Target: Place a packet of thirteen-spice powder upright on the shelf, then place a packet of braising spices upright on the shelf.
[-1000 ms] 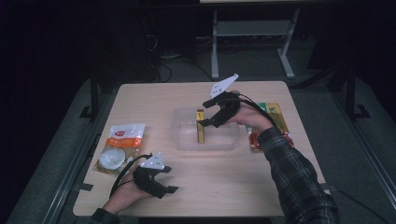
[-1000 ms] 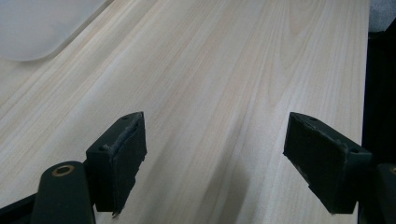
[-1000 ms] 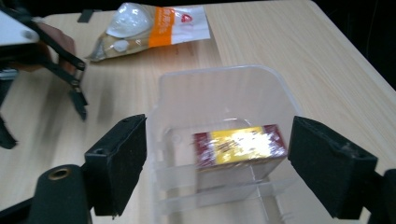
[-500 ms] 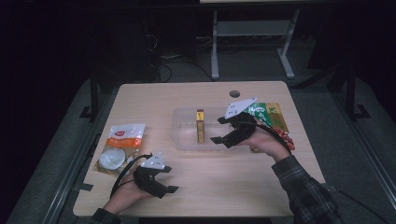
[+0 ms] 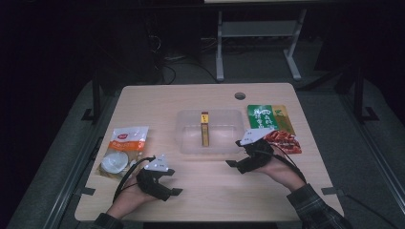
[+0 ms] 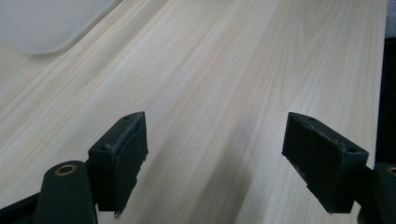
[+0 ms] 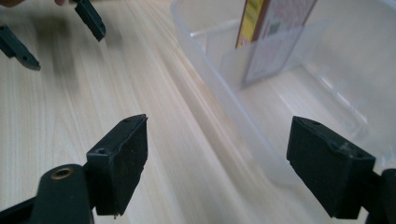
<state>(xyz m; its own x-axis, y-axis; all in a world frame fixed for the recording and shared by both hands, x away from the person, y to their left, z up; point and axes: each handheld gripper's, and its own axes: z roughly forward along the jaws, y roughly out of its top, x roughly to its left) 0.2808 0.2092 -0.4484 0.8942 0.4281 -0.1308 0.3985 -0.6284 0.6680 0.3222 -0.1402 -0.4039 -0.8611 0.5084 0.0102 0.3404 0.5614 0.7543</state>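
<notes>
A clear plastic container [image 5: 184, 138] sits mid-table with a slim gold and brown box [image 5: 204, 129] standing on edge inside it. My right gripper [image 5: 236, 155] rests low on the table just off the container's front right corner, open and empty. In the right gripper view the container wall [image 7: 224, 93] and the box [image 7: 271, 37] lie ahead between the wide jaws of that gripper [image 7: 217, 163]. My left gripper [image 5: 173, 182] lies near the front left edge, open and empty. In the left gripper view it [image 6: 215, 154] hovers over bare wood, with a container corner [image 6: 46, 23] beyond.
An orange and white packet [image 5: 126, 138] with a round white item [image 5: 114, 163] at its near end lies at the left. A green packet [image 5: 267, 117] and a red packet [image 5: 284, 140] lie at the right, close behind my right hand. The left gripper's jaws [image 7: 51, 32] appear far off.
My right gripper has drawn back from the box in the container, moving right and then toward the front edge, and now sits low on the table. The left gripper has stayed put.
</notes>
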